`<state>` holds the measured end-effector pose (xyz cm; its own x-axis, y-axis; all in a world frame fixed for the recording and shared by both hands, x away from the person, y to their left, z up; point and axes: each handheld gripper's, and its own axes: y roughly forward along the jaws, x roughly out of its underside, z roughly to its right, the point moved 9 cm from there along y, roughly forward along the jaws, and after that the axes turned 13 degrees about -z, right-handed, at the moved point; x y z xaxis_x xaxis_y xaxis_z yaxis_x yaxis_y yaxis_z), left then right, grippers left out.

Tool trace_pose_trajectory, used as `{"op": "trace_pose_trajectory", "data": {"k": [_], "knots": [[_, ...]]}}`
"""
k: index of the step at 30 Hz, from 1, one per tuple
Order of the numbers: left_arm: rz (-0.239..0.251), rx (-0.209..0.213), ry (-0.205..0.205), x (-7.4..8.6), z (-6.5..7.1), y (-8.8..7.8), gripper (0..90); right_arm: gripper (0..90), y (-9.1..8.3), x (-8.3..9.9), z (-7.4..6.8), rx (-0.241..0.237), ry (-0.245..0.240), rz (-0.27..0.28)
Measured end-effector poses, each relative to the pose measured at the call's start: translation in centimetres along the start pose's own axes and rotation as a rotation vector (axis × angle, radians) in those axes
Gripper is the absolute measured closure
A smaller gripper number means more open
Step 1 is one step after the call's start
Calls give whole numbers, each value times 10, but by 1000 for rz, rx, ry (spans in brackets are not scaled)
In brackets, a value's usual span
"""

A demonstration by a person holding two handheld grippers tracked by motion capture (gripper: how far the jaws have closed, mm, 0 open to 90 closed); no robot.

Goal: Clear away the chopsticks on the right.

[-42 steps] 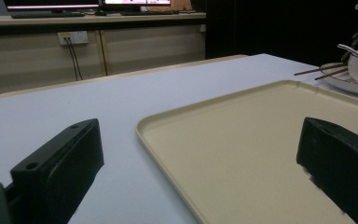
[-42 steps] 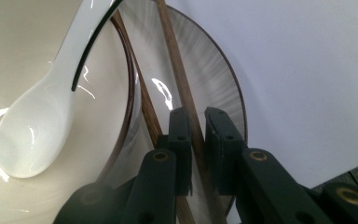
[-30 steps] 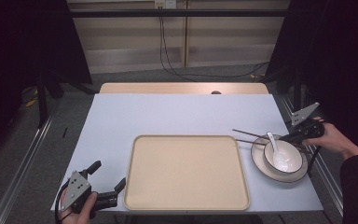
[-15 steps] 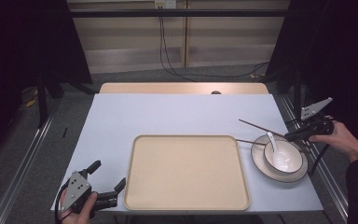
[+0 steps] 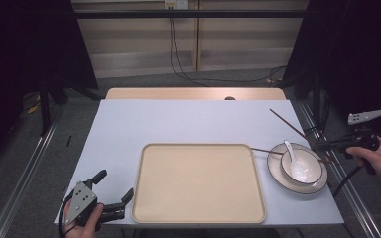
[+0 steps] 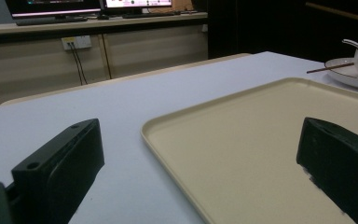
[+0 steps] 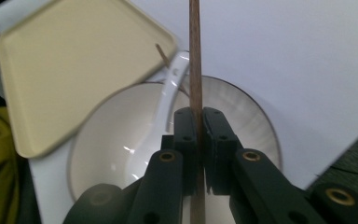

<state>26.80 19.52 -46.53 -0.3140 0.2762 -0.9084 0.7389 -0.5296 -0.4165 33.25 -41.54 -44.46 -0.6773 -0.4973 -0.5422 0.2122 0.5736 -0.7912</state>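
Since the earlier frame my right gripper point(image 5: 322, 147) has lifted one chopstick point(image 5: 290, 125) off the plate point(image 5: 277, 172); its jaws pinch it above the bowl point(image 5: 303, 167), tip angled up over the surface point(image 5: 188, 121). Another chopstick point(image 5: 267, 150) lies on the plate's rim. My left gripper point(image 5: 115, 192) rests wide apart by the tray point(image 5: 198, 183).

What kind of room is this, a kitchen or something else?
Probably a lab or recording workspace, not a kitchen: computer monitors line a back bench, cables hang from a wall socket, and the table holds just a tray, bowl and chopsticks.
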Motion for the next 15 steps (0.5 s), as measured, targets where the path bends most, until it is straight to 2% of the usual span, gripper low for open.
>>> {"op": "trace_pose_trajectory", "data": {"k": [2, 3, 4, 5, 8, 9, 10, 11, 13, 14, 15], "knots": [[-2, -1, 7, 0, 0, 0, 6, 851, 0, 0, -5, -8, 6, 9], [-3, -4, 7, 0, 0, -1, 6, 851, 2, 1, -15, -12, 32, 31], [-3, 0, 7, 0, 0, -1, 6, 851, 3, 2, -19, -11, 47, 34], [-3, 0, 7, 0, 0, -1, 6, 851, 3, 2, -19, -11, 47, 34], [2, -7, 10, 0, 0, -1, 6, 851, 8, 5, -28, 11, 102, 42], [1, -10, 8, 0, 1, -1, 6, 851, 9, 5, -30, 14, 108, 54], [3, -7, 8, -1, 1, -1, 6, 852, 9, 7, -36, 20, 155, 82], [4, -7, 6, -1, 1, -1, 6, 852, 9, 7, -36, 20, 155, 82], [3, -9, 10, -1, 0, -1, 6, 851, 8, 7, -41, 26, 190, 106], [2, -11, 10, -1, 0, -1, 6, 851, 8, 7, -49, 16, 213, 134], [1, -13, 10, 0, 0, -1, 6, 851, 8, 7, -49, 16, 213, 134]]}}
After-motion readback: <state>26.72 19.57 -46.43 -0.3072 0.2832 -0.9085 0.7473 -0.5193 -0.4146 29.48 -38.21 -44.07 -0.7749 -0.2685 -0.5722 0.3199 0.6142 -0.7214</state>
